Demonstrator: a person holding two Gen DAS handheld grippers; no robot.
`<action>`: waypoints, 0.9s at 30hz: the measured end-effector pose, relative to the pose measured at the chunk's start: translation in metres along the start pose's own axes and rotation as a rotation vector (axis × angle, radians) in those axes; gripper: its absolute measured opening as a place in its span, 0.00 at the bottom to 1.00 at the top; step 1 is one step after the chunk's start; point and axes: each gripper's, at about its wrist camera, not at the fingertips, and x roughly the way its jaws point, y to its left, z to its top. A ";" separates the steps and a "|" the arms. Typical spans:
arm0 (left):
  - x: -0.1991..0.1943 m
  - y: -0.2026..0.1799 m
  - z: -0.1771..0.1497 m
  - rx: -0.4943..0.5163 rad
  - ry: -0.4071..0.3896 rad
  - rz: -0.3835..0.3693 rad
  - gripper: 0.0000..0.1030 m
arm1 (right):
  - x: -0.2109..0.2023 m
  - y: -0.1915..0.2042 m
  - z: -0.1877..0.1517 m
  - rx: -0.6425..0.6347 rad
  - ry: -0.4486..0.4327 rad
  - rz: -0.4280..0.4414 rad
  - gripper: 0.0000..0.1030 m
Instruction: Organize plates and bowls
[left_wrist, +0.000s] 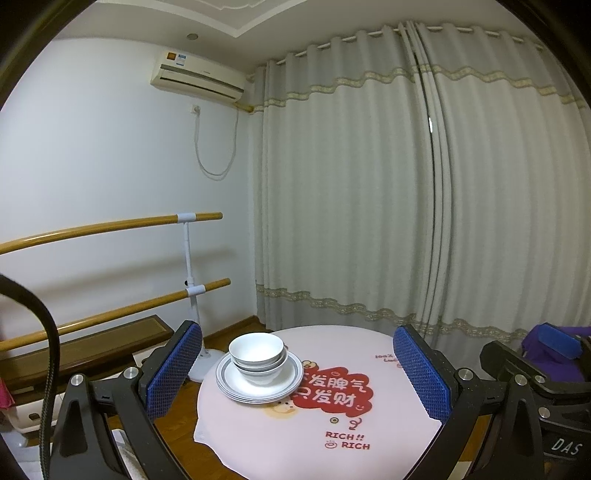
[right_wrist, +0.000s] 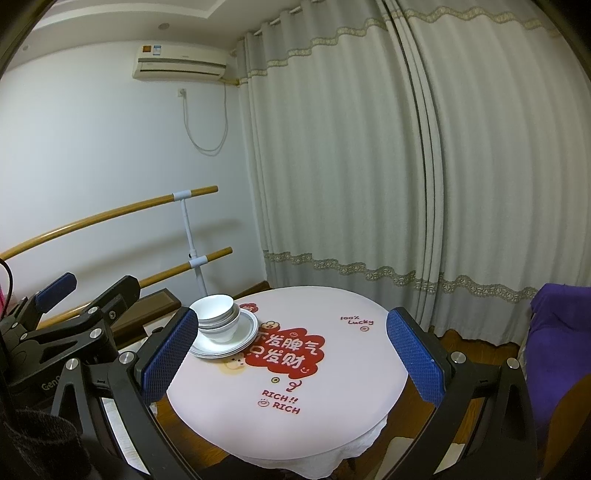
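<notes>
A stack of white bowls (left_wrist: 257, 356) sits nested on a stack of white grey-rimmed plates (left_wrist: 258, 384) at the far left of a small round table (left_wrist: 295, 435) with a pink printed cloth. The same bowls (right_wrist: 217, 316) and plates (right_wrist: 225, 341) show in the right wrist view. My left gripper (left_wrist: 298, 373) is open and empty, held back from and above the table, with the stack between its fingers and nearer the left one. My right gripper (right_wrist: 289, 354) is open and empty, also held back; its left finger (right_wrist: 168, 354) overlaps the stack's left edge.
Grey-white curtains (left_wrist: 406, 206) hang behind the table. Wooden ballet bars (left_wrist: 110, 225) on a white stand (left_wrist: 192, 295) run along the left wall, with a low bench (left_wrist: 92, 350) below. A purple cloth (right_wrist: 557, 332) lies at the right. The other gripper shows at each view's side.
</notes>
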 end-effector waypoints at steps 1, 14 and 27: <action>0.001 0.000 0.000 -0.001 0.001 -0.001 0.99 | 0.000 0.000 0.000 0.000 0.001 0.001 1.00; 0.007 0.002 -0.002 -0.007 0.007 -0.001 0.99 | 0.003 0.000 -0.002 -0.003 0.004 -0.003 1.00; 0.009 0.002 -0.004 -0.005 0.004 -0.001 0.99 | 0.003 0.001 -0.003 -0.002 0.004 -0.002 1.00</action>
